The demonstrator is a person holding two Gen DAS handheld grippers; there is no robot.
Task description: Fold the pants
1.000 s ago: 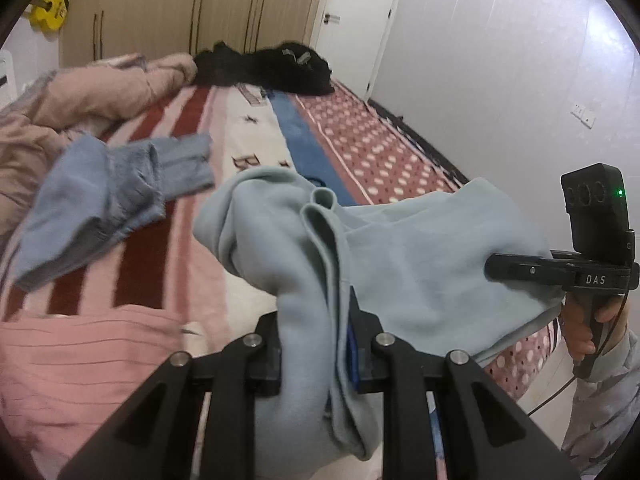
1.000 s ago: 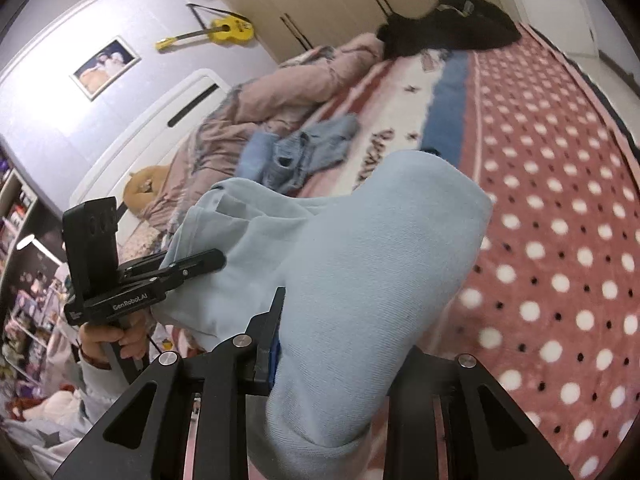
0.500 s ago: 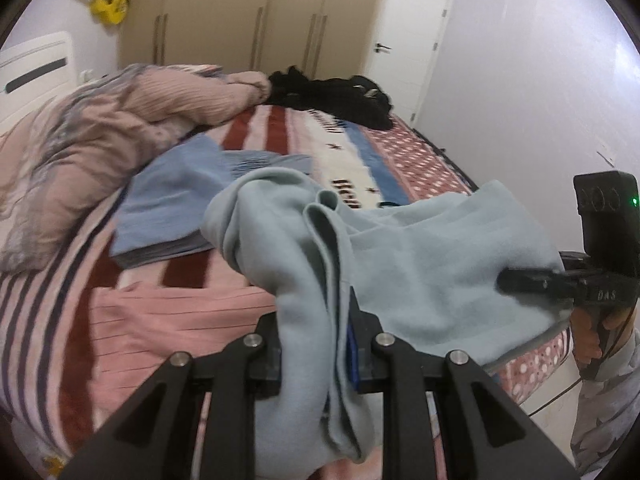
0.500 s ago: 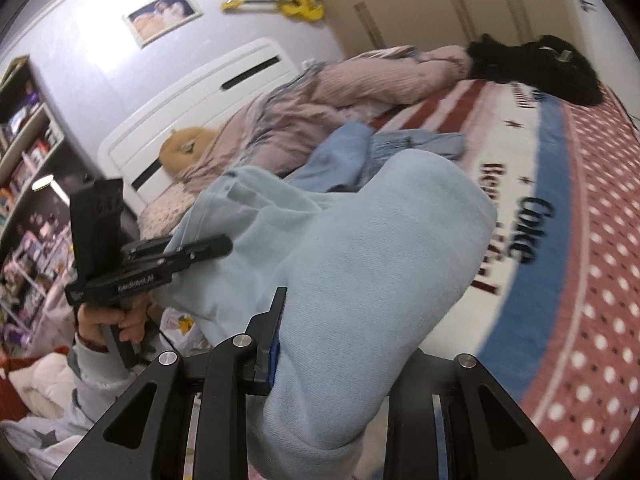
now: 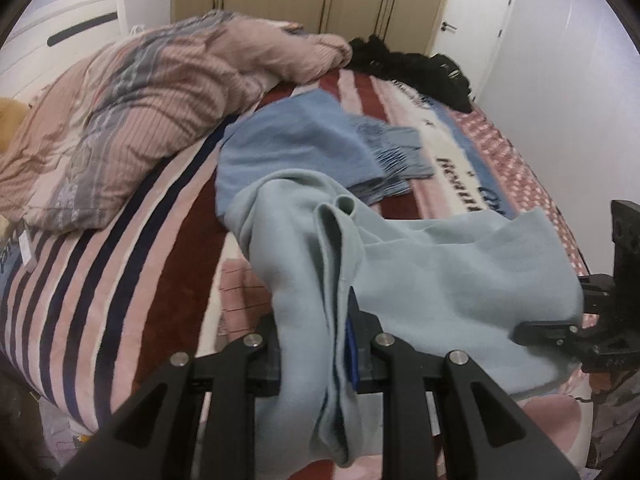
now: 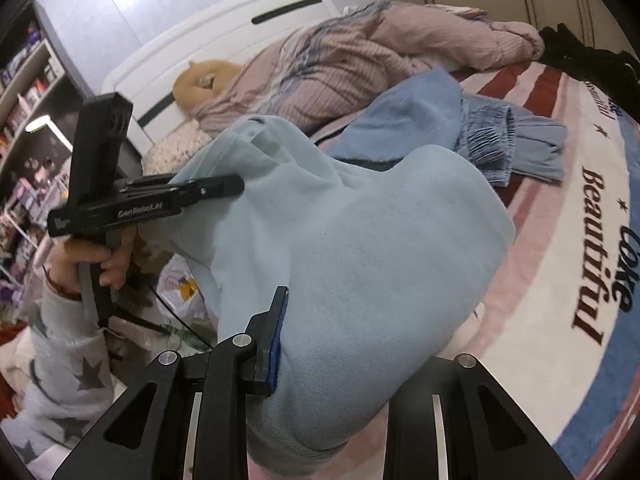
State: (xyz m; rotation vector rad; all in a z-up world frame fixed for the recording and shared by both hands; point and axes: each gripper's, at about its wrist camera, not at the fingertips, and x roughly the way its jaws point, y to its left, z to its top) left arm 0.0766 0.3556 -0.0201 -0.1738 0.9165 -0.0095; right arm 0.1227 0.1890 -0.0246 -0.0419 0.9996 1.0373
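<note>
Light blue pants held up over the near edge of the bed, spanning both grippers. Left gripper: jaws clamped on a bunched fold of the pants, fabric hanging down between the fingers. Right gripper: jaws clamped on the other end; cloth drapes over and hides the right finger. Darker blue garment lies flat on the striped blanket beyond the pants, apart from them. Pink duvet heaped toward the headboard. Black clothing at the far end of the bed.
</note>
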